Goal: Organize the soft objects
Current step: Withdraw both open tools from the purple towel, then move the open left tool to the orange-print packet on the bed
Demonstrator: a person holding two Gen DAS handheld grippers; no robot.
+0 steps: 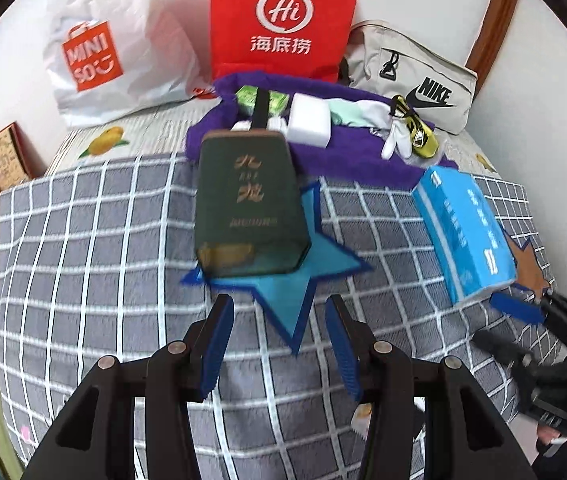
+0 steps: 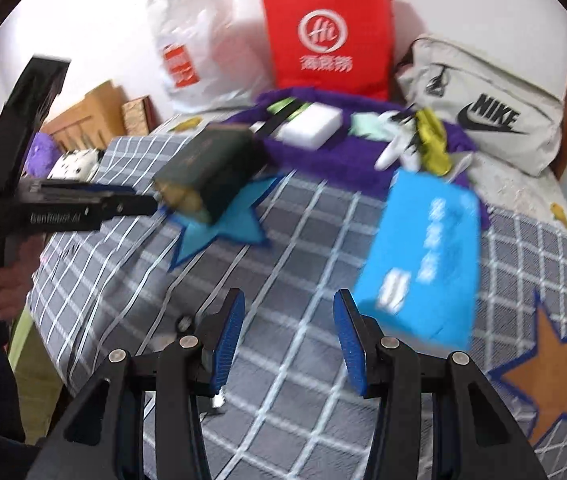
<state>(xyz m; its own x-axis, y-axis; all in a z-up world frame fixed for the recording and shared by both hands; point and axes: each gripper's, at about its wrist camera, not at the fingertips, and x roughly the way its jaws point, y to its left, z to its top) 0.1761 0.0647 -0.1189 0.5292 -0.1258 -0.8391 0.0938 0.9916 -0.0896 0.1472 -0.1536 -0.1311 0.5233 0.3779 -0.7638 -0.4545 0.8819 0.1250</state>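
Observation:
My left gripper (image 1: pixel 278 300) is open over the checked bedspread, nothing between its blue pads. Just ahead of it a dark green box (image 1: pixel 249 204) stands on a blue star patch (image 1: pixel 295 288). My right gripper (image 2: pixel 288 294) is also open with nothing in it, and a light blue tissue pack (image 2: pixel 423 256) lies just ahead and to the right of its right finger. Farther back a purple towel (image 1: pixel 335 160) carries a white sponge block (image 1: pixel 309 124), a green packet (image 1: pixel 247 98), a mint cloth (image 1: pixel 343 114), a white glove (image 1: pixel 393 140) and a yellow-black item (image 1: pixel 417 130). The right wrist view is motion-blurred.
A white Miniso bag (image 1: pixel 115 48), a red paper bag (image 1: pixel 283 20) and a grey Nike bag (image 1: pixel 415 80) lean on the wall behind the towel. An orange star patch (image 2: pixel 543 376) lies at the right. Cardboard boxes (image 2: pixel 91 116) and a spotted plush (image 2: pixel 73 164) sit left of the bed.

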